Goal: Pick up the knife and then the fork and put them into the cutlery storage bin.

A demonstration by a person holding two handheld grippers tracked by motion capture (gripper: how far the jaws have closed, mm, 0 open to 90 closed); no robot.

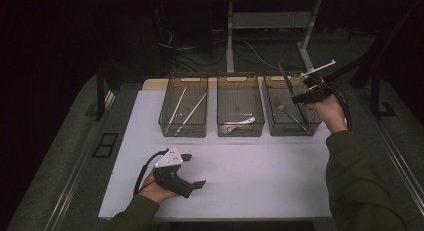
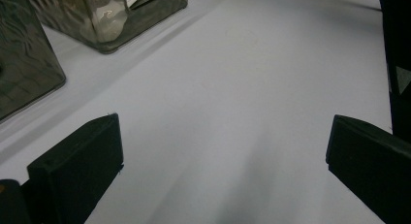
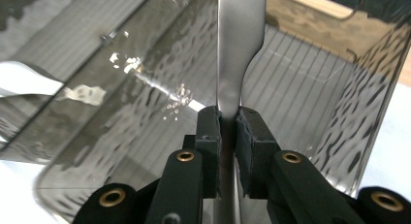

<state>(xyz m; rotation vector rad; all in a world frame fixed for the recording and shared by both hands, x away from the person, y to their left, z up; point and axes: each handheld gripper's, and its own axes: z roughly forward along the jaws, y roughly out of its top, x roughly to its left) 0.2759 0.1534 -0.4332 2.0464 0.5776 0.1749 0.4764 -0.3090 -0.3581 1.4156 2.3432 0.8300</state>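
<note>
The right gripper (image 3: 228,122) had its jaws clamped on a flat silver metal utensil handle (image 3: 240,40), held over the right-hand clear smoky plastic bin (image 1: 292,128), where a metal fork (image 1: 289,113) already lay. The left gripper (image 1: 196,171) rested wide open and empty on the white table (image 1: 260,176). Sorting looked partly done; release remained. No readable writing appeared.

Light: dim room, white table sheet (image 1: 240,181) brightest
Surroundings: near black
Glare: specks on the smoked bin wall (image 3: 145,73)
Blur: soft close up
</note>
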